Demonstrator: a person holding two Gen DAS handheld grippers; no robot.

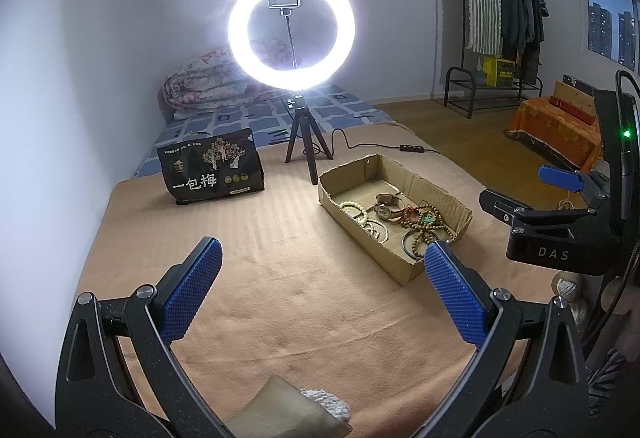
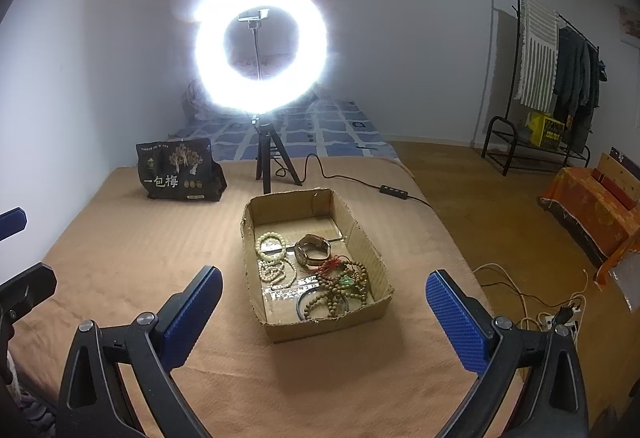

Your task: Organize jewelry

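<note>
Only the right wrist view shows the tangle of cables and power strip [image 2: 560, 318] on the floor to the right of the bed, while the left wrist view catches the right hand-held gripper [image 1: 560, 178] from the side, one blue pad visible. The ring light [image 2: 260, 46] glares so hard that the bedding behind it blurs out. The cardboard box [image 2: 360, 238] sits on the tan blanket [image 2: 140, 258] between and beyond the right hand-held gripper's wide-spread fingers, holding pale bead bracelets [image 2: 272, 250], a watch [image 2: 314, 248], brown beads [image 2: 340, 286] and a dark bangle [image 2: 304, 304]. The left hand-held gripper [image 1: 320, 286] hangs wide open too, the box far-right of it.
</note>
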